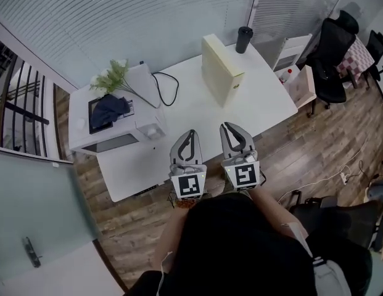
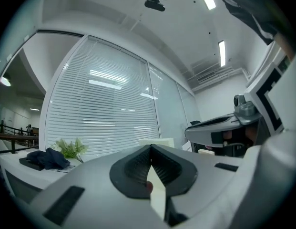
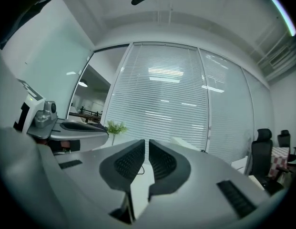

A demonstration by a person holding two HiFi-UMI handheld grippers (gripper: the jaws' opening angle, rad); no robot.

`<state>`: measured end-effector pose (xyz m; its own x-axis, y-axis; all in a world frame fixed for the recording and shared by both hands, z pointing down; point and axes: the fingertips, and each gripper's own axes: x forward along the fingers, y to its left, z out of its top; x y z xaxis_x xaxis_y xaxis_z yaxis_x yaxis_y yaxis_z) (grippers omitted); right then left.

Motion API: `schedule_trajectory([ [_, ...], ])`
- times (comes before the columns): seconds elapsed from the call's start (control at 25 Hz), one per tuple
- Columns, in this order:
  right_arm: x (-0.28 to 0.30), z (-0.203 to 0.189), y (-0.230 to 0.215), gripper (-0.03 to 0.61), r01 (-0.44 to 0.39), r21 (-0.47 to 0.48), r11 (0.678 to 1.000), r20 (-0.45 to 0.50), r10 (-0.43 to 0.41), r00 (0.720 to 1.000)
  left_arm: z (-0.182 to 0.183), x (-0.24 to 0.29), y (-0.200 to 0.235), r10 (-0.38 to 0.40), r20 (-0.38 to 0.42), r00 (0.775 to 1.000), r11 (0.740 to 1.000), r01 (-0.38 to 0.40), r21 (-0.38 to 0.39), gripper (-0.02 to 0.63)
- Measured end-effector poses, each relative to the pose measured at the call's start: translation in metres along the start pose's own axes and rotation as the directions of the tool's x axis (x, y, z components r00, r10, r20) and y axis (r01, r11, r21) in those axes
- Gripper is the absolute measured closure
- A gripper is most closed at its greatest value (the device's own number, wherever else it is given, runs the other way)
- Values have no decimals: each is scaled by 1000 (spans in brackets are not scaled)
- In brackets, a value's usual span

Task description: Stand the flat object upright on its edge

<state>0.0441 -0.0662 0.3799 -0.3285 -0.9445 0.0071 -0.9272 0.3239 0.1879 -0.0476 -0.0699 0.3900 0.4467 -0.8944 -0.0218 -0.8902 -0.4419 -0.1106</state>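
Observation:
A flat cream box stands upright on its long edge at the back middle of the white table. Both grippers hover side by side over the table's near edge, well short of the box and touching nothing. My left gripper is shut, its fingertips meeting with nothing between them. My right gripper shows a narrow slit between its pads, and that slit is empty. The box's top peeks over the left jaws, and it shows faintly beyond the right jaws.
A white appliance with a dark cloth on top and a green plant sit at the table's left. A black cable loops beside them. A black tumbler stands at the back right corner. Office chairs stand beyond.

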Motion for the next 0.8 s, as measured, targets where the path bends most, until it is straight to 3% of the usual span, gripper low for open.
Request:
schedule_trajectory([
  [0.52,-12,-24,35,558,-10,17,1000,-30,11,1000,-18,-24,-8,-17,-1,1000,998,17,56,606],
  [0.8,-16,-23,40,558,-17,19,1000,-32,17,999,-23,-28,-4,2,-16,1000,1000,-1,27,607],
])
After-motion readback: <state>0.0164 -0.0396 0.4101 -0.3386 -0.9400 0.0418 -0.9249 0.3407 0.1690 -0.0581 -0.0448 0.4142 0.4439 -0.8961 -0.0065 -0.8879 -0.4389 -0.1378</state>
